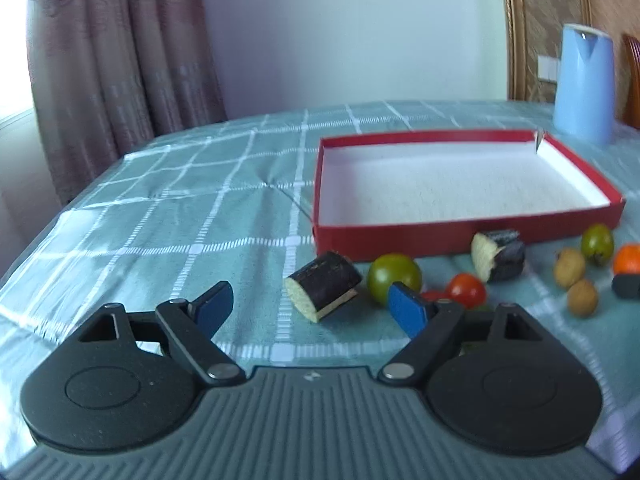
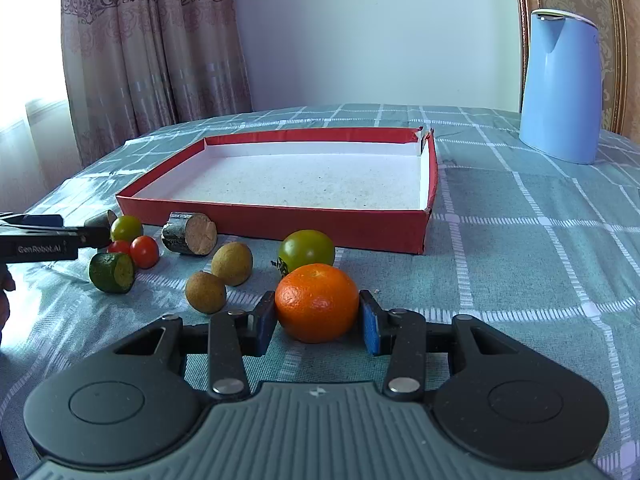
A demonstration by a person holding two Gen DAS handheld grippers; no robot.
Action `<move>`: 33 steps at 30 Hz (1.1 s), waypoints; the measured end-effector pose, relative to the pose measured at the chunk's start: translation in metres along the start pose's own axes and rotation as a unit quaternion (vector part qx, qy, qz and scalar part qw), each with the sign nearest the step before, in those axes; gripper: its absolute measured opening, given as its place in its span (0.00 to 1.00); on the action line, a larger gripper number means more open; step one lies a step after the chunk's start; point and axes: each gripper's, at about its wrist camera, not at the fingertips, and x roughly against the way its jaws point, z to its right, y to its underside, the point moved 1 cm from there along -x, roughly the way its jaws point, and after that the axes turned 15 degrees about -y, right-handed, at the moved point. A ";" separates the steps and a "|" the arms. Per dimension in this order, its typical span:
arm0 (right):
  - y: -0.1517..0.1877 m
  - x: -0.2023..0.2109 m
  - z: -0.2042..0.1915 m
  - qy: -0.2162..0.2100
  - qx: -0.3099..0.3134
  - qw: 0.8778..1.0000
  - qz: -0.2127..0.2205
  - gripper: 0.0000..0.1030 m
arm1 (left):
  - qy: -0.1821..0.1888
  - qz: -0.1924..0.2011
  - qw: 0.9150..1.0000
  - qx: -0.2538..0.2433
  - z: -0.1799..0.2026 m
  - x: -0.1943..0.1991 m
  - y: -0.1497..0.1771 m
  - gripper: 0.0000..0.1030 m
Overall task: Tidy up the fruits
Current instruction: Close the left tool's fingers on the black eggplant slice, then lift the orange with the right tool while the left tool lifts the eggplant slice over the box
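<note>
The right gripper has its two blue pads pressed on the sides of an orange. The orange sits on the table cloth, so the jaws are only partly open, squeezing the fruit.

The left gripper is wide open and holds nothing. A dark chunk with a pale cut end lies between its blue pads, a bit farther out, and neither pad touches it. A green tomato sits just behind the right pad.

Around the orange are more fruits. A second green tomato is just behind it. Two small brown round fruits lie to its left. Farther left are a second dark chunk, two little red tomatoes and a green cut piece.

The red box lies just past the fruits, with low walls and a white floor with nothing in it. A blue jug stands far right, well apart from the box. The cloth to the right of the orange is bare.
</note>
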 end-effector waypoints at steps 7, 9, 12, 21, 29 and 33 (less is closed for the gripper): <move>0.000 0.000 0.000 0.000 0.000 1.000 0.000 0.41 | 0.090 -0.024 0.995 -0.042 -0.015 -0.027 0.000 0.79; 0.000 0.000 0.000 0.001 0.001 1.000 -0.001 0.41 | 0.098 -0.024 0.994 -0.042 -0.016 -0.031 -0.001 0.79; 0.000 0.000 0.000 0.001 0.000 1.000 0.000 0.41 | 0.101 -0.020 0.994 -0.047 -0.017 -0.034 -0.003 0.78; 0.001 0.000 0.000 0.000 0.000 1.000 0.000 0.41 | 0.093 0.023 0.987 -0.127 0.000 -0.030 -0.007 0.39; 0.000 0.000 0.000 -0.001 0.000 1.000 0.001 0.41 | 0.056 0.031 0.991 -0.118 0.005 -0.023 -0.001 0.39; 0.001 0.000 0.000 0.000 0.001 1.000 0.001 0.41 | 0.050 0.028 0.994 -0.092 0.001 -0.012 0.003 0.39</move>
